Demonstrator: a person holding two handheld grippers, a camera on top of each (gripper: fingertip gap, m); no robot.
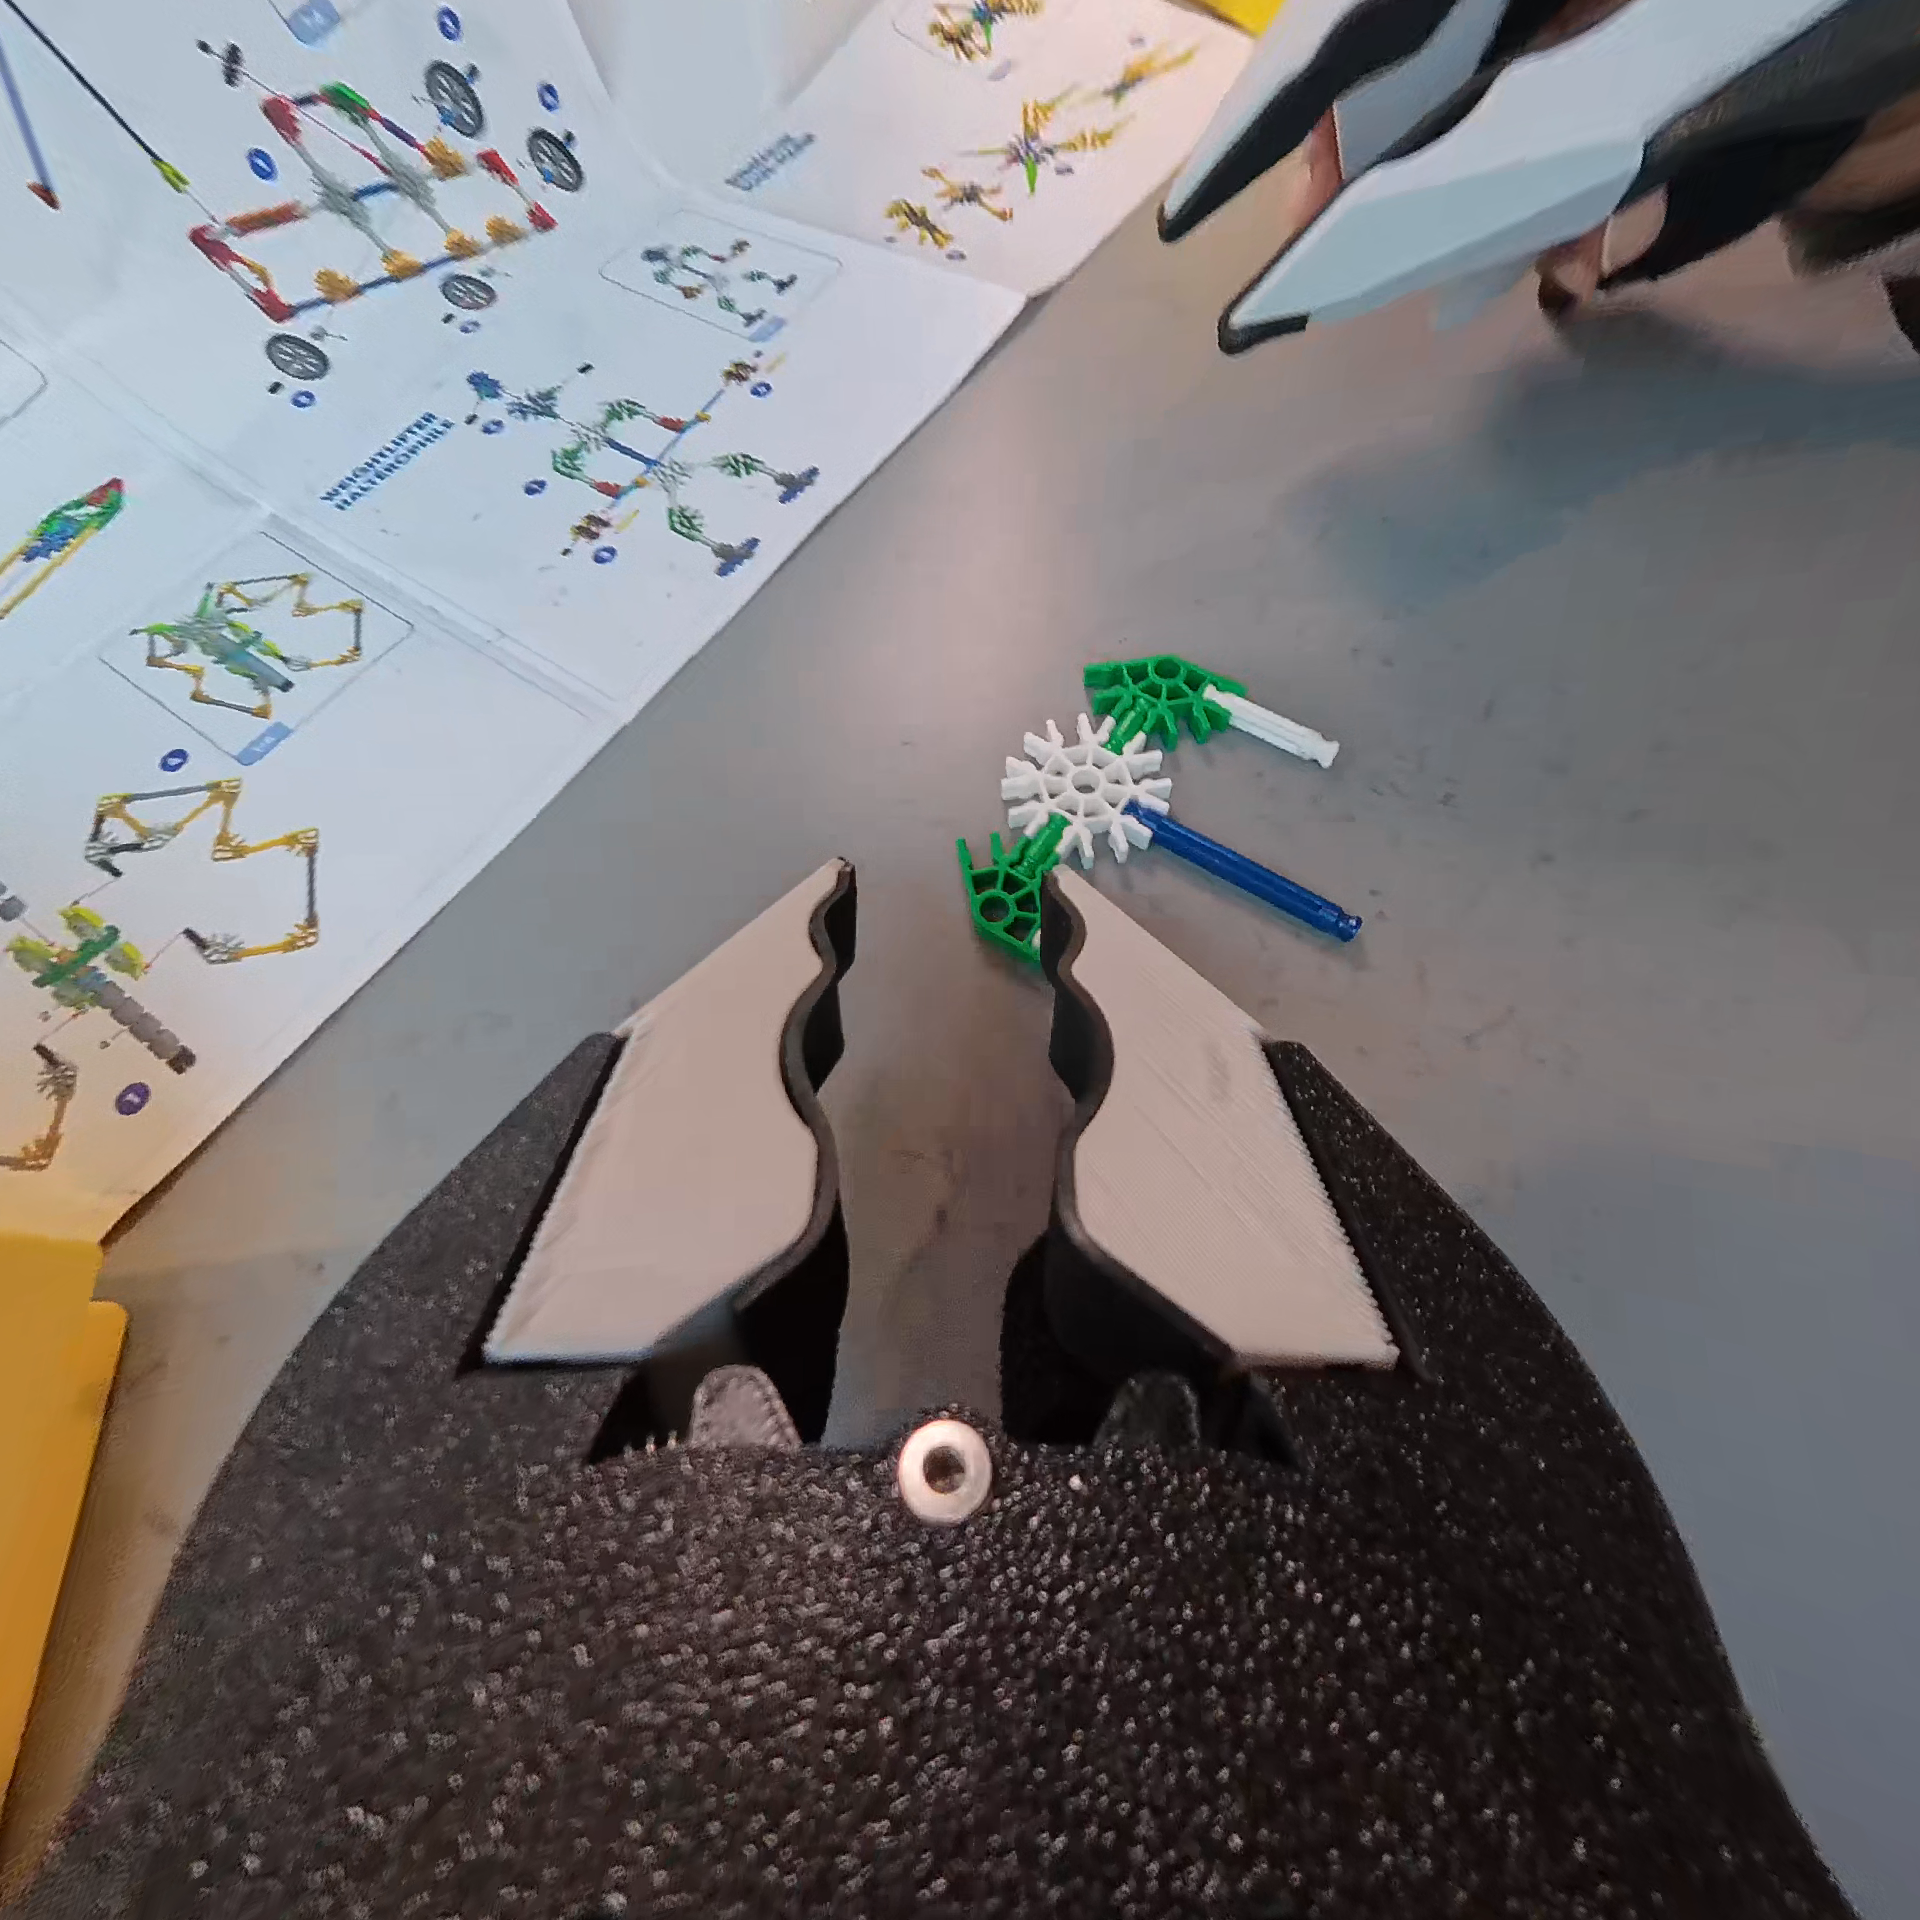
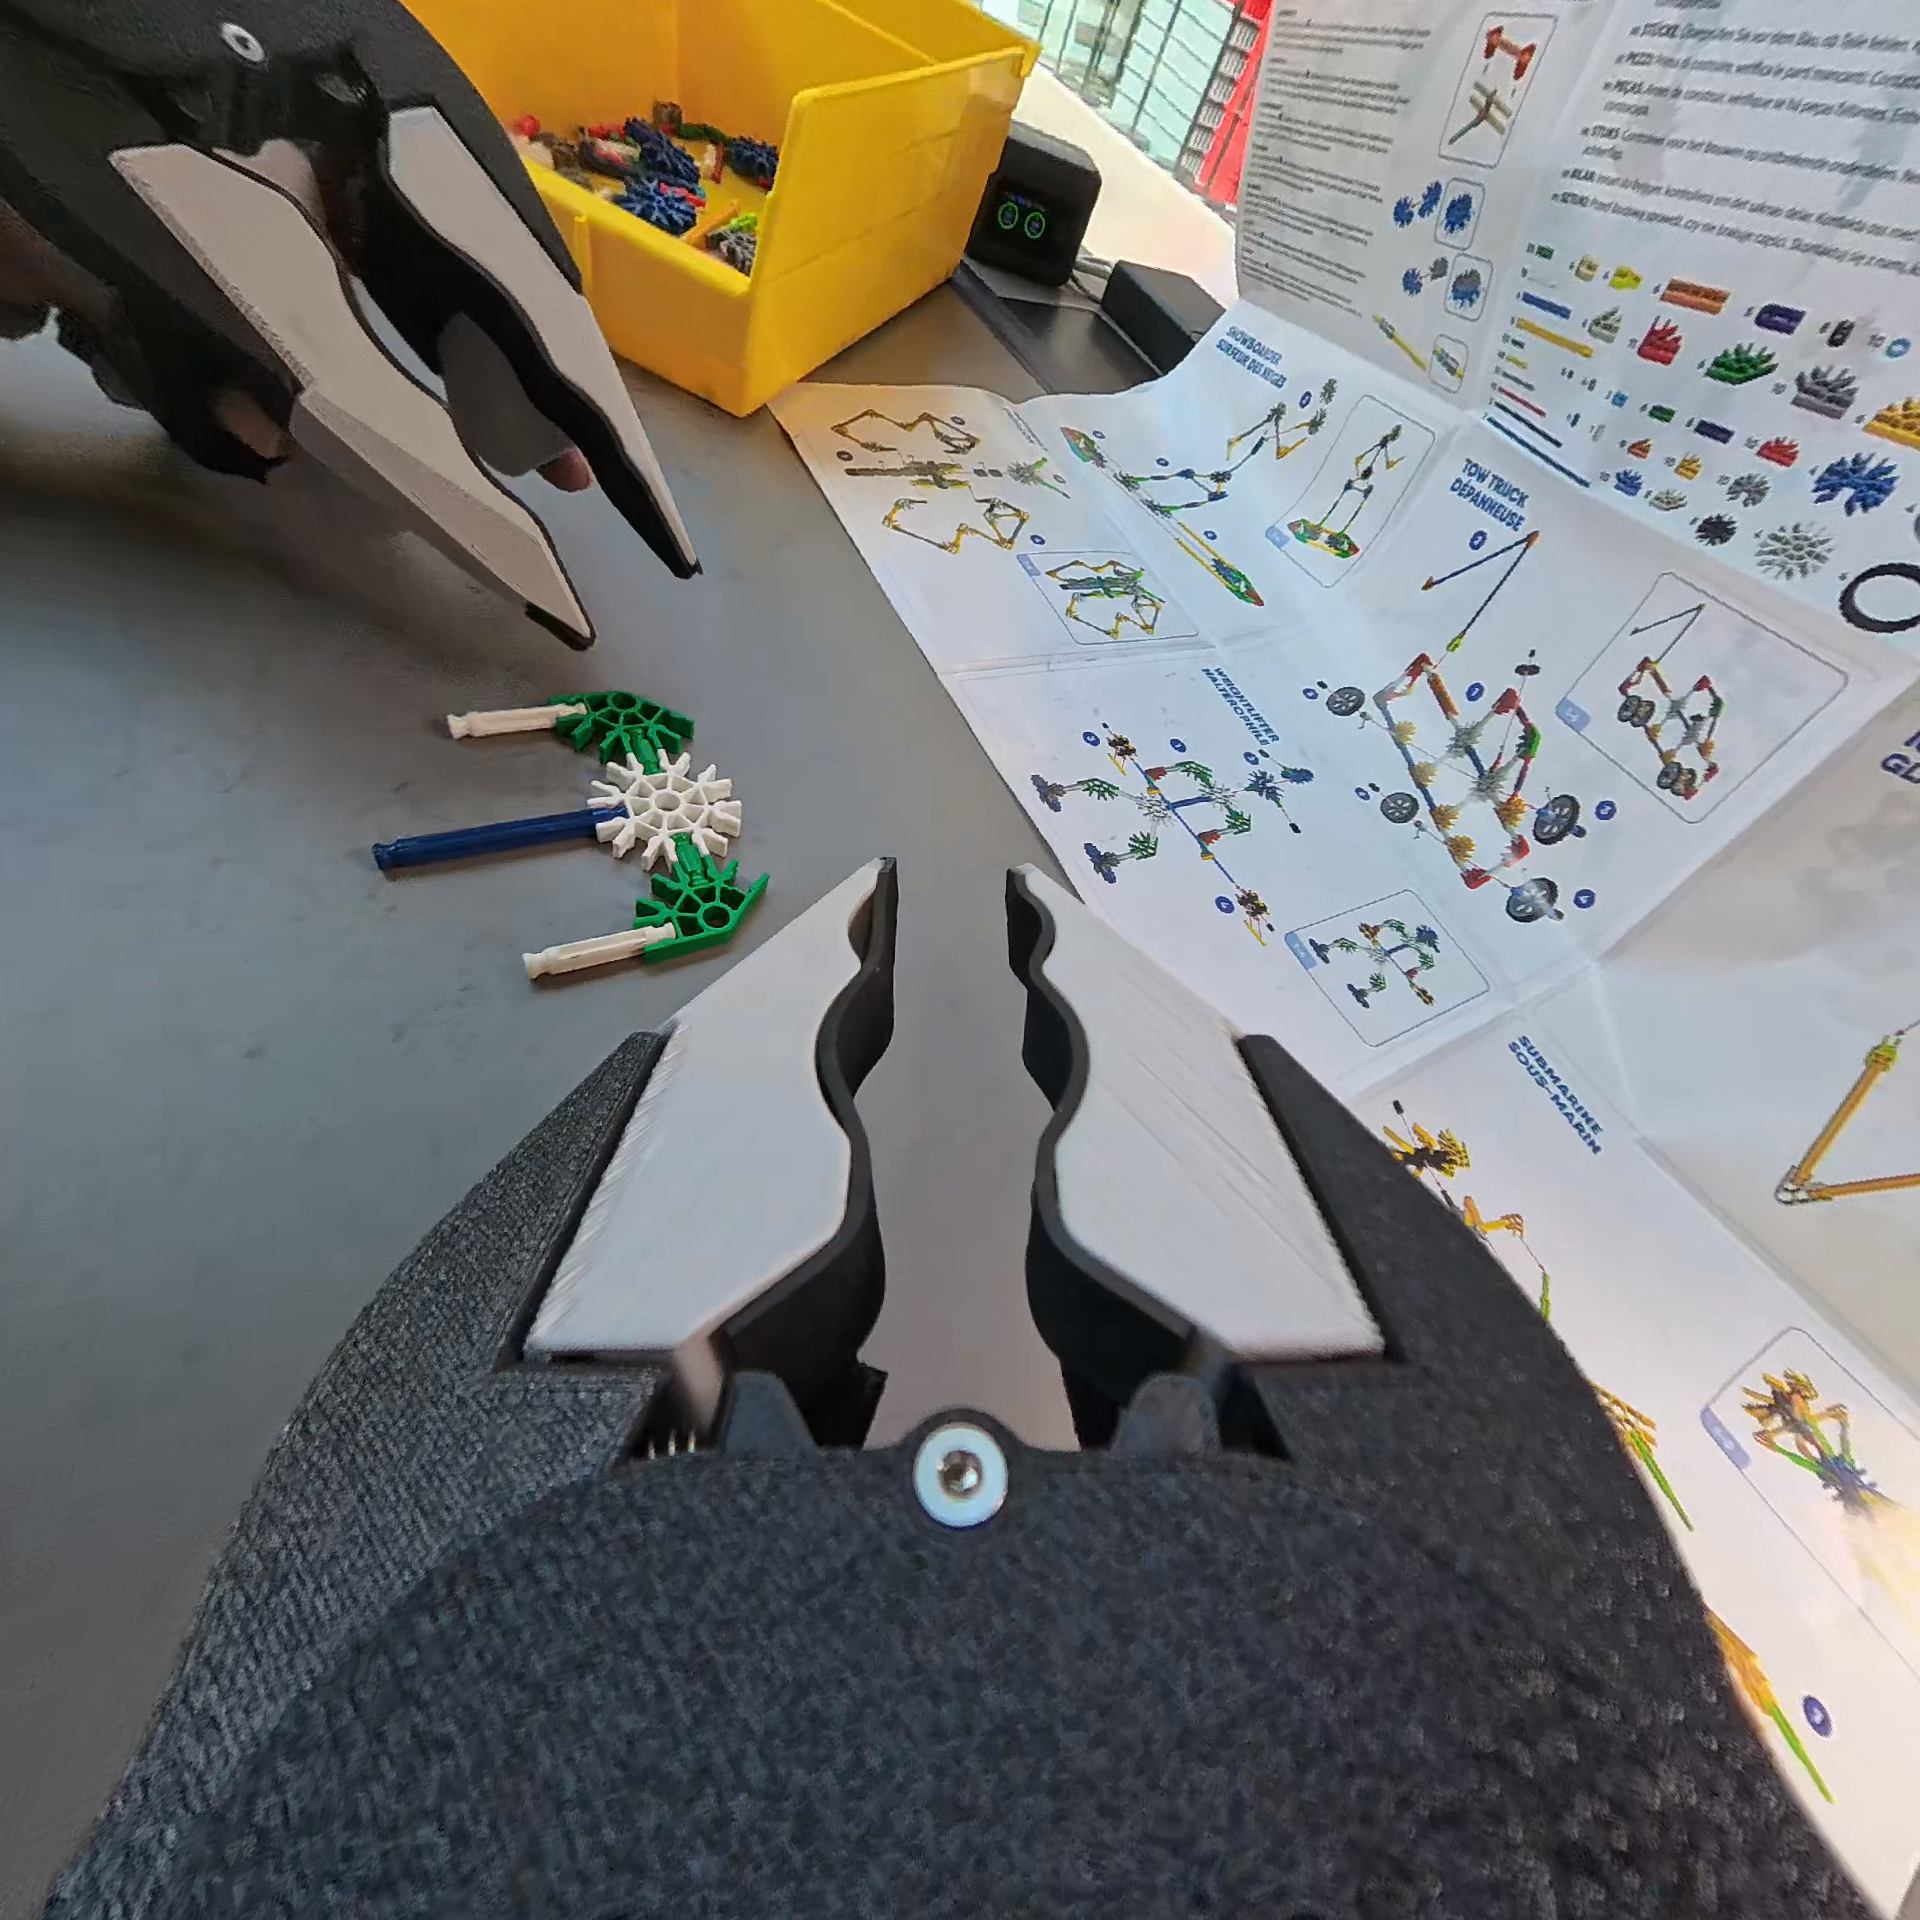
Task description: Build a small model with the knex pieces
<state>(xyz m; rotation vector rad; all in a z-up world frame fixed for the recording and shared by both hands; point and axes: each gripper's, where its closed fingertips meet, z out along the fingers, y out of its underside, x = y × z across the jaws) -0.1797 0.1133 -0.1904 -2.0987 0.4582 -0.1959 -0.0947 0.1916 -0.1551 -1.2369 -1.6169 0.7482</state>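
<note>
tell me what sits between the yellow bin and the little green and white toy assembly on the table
In the right wrist view, the left gripper hangs open over that stretch; beneath it only bare grey table separates the yellow bin from the toy assembly.

In the left wrist view, the left tool (image 1: pixel 948 883) covers part of the near green piece (image 1: pixel 1000 902), so its white rod cannot be seen. The right tool (image 1: pixel 1205 275) is blurry and cut off at the top corner. The yellow bin (image 1: pixel 47 1455) is cut off at the left edge. In the right wrist view, the parts in the yellow bin (image 2: pixel 831 208) are too small to tell apart. The paper sheet (image 2: pixel 1351 727) runs off the right edge.
</note>
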